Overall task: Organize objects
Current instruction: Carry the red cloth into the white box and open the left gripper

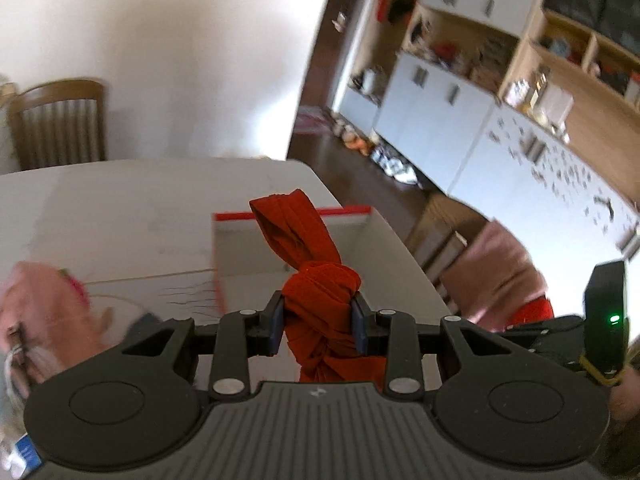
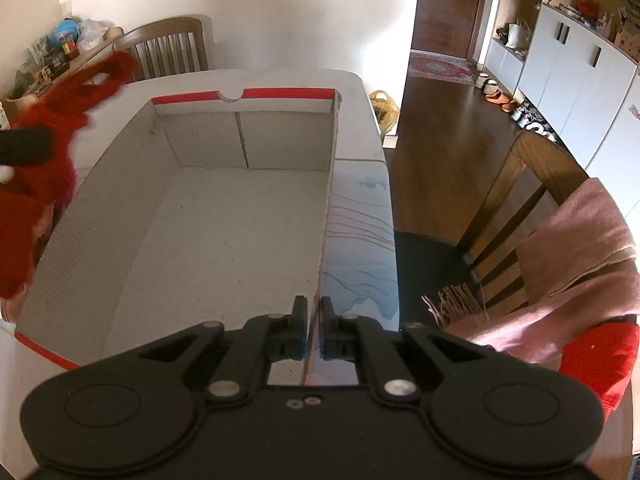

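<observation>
Left gripper [image 1: 319, 322] clamps the knotted red cloth [image 1: 316, 280] just short of the box [image 2: 224, 216]. Right gripper [image 2: 315, 330] pinches the box's near-right wall. Best carry the cloth well over the wall, then release low inside.

Around you: white wall [image 2: 280, 8] upper centre; dark wood floor [image 2: 440, 140] right; 2 slatted wooden chairs, 1 [image 2: 168, 50] upper left, 1 [image 2: 520, 200] right; white cabinets [image 2: 568, 80] far right; brown door [image 2: 448, 4] top.
</observation>
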